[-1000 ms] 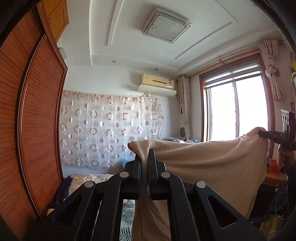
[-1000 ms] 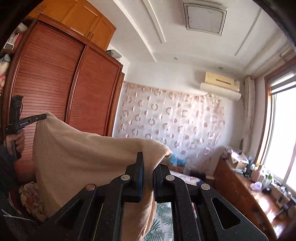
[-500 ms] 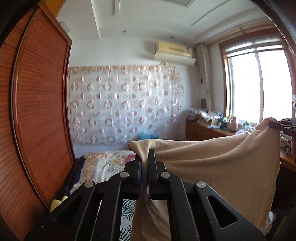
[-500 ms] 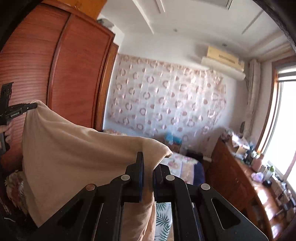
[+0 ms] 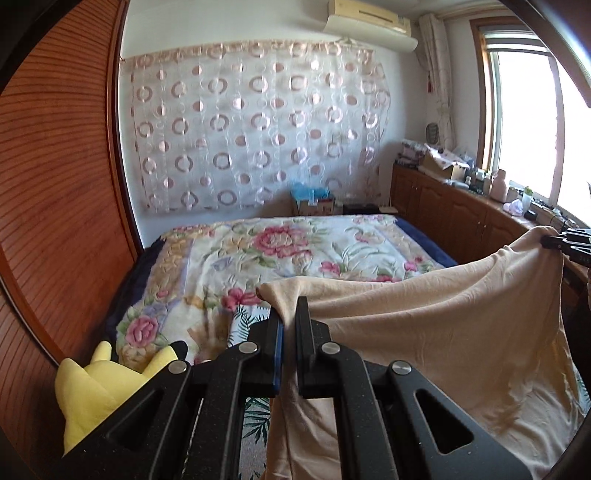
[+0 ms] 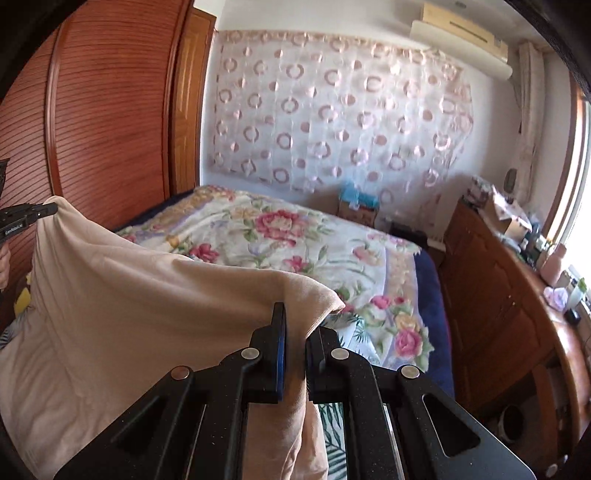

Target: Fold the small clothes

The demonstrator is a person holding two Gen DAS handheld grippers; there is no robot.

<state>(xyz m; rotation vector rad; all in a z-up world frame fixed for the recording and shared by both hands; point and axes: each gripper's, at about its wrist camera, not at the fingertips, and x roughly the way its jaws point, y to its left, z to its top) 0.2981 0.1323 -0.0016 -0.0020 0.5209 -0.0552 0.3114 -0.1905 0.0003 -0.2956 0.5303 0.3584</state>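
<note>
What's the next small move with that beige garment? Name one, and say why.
Probably lower both grippers together toward the floral bedspread until the hanging part lands flat. The left gripper and the right gripper are each shut on a top corner of the beige garment, which stretches between them in the air, above the bed, with its lower part draping down, so it isn't yet laid out for folding.

Left gripper seen from the right wrist view (image 6: pixel 48 210): small white lettering on the side of the black body, too small and blurred to make out
Cream air conditioner on the wall (image 5: pixel 369 16): no readable brand
Bottles and boxes on the wooden cabinet top (image 5: pixel 461 173): labels too small to read
</note>
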